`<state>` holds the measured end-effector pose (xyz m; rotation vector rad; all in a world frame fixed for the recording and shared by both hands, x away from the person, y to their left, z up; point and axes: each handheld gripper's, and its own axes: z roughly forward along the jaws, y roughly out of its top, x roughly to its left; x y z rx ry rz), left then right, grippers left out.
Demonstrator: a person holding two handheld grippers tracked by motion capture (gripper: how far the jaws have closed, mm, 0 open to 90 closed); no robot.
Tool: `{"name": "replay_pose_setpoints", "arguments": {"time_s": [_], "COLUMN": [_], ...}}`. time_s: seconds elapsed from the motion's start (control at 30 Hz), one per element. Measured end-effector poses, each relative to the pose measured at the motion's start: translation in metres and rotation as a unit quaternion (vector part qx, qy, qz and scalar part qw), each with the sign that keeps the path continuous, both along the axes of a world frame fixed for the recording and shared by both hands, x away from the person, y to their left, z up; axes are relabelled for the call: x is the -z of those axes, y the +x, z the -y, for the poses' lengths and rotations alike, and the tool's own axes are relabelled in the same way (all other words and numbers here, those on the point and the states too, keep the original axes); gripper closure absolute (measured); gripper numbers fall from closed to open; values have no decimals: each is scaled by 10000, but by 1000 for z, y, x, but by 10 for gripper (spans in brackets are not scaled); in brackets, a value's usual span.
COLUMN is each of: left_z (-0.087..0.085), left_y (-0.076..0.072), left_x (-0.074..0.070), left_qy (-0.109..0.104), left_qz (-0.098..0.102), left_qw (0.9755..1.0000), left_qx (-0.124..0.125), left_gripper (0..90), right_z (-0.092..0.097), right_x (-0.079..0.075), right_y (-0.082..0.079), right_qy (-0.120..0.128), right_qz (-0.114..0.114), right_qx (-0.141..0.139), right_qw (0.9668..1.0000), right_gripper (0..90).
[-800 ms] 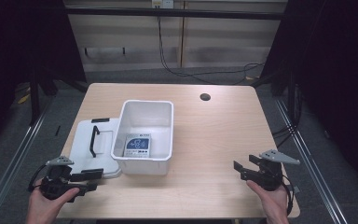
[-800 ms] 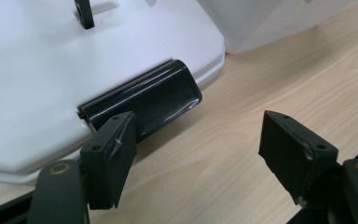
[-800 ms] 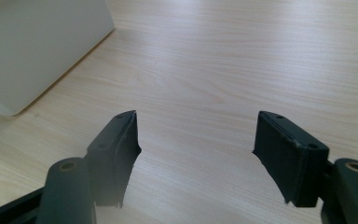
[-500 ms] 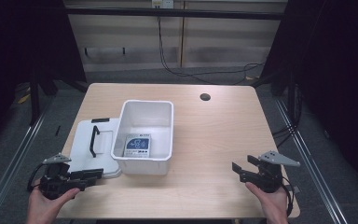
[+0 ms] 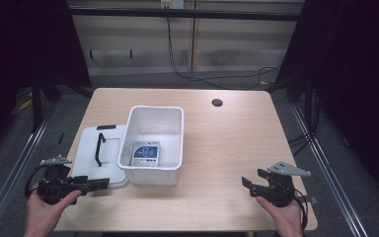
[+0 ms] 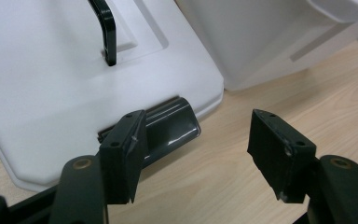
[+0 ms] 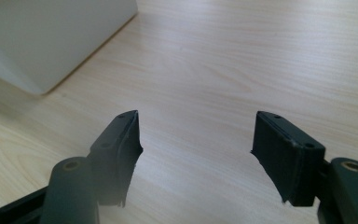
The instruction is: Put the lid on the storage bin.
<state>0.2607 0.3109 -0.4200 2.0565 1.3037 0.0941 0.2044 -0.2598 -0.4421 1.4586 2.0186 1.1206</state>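
A white plastic bin (image 5: 170, 138) stands on the wooden table with a blue-and-white packet (image 5: 146, 153) lying inside it. Its white lid (image 5: 86, 158) lies flat to the left, with a black handle (image 5: 99, 147) on top and a black latch (image 6: 170, 127) at its near edge. My left gripper (image 5: 101, 183) is open at the lid's near right corner; in the left gripper view the latch sits just beyond the left jaw. My right gripper (image 5: 249, 186) is open over bare table at the front right, with the bin's corner (image 7: 51, 42) to its far left.
A round cable hole (image 5: 217, 102) sits near the table's back right. The table's front edge lies close under both hands. Dark metal rails run along the floor on both sides of the table (image 5: 237, 133).
My left gripper has edged slightly right toward the lid's near corner. The right gripper has shifted a little left and down. Bin and lid have not moved.
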Motion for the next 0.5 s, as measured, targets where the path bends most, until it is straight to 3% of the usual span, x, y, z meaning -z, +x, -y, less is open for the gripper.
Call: {"name": "replay_pose_setpoints", "arguments": {"time_s": [0.1,0.13,0.5], "left_z": [0,-2,1], "left_y": [3,7,27], "left_x": [-4,-8,-29], "left_qy": [-15,-106,-34], "left_qz": [46,58,121], "left_qw": [10000,9999,9998], "left_qx": [-70,-112,-168], "left_gripper": [384,383,381], "right_z": [1,2,2], "right_x": [-1,-3,-5], "right_y": [0,-2,-3], "right_qy": [41,36,48], "right_qz": [39,64,104], "right_qx": [28,47,89], "right_qw": [10000,10000,9999], "right_gripper": [316,316,299]}}
